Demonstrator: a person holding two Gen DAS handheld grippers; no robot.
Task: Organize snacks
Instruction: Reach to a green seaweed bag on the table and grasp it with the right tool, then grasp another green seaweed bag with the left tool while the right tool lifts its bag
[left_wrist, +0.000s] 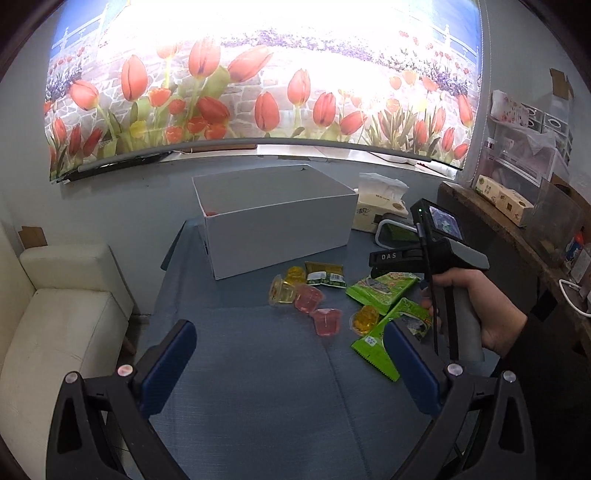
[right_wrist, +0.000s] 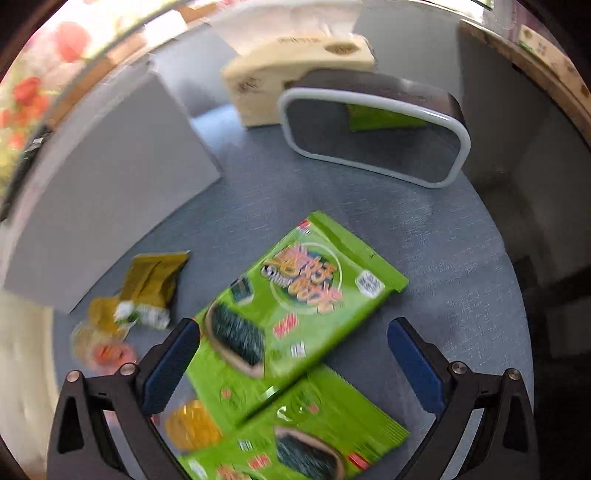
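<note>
On the blue tablecloth (left_wrist: 258, 369) lie two green seaweed packets (left_wrist: 382, 291) (right_wrist: 306, 295), a gold packet (left_wrist: 325, 275), and yellow (left_wrist: 282, 293) and pink jelly cups (left_wrist: 327, 321). Behind them stands an open white box (left_wrist: 280, 236). My left gripper (left_wrist: 289, 328) is open over bare cloth, short of the snacks, with nothing between its fingers. My right gripper (right_wrist: 293, 325) points steeply down with its jaws wide open. The upper green packet lies below and between its fingers, which do not touch it. A second green packet (right_wrist: 295, 432) overlaps the first. A hand (left_wrist: 476, 306) holds the right gripper's handle.
A grey bin with a white rim (right_wrist: 373, 136) holds a green packet, and a tissue box (right_wrist: 295, 70) stands behind it, right of the white box. A white seat (left_wrist: 62, 314) is left of the table. A wooden shelf (left_wrist: 498, 221) is at the right.
</note>
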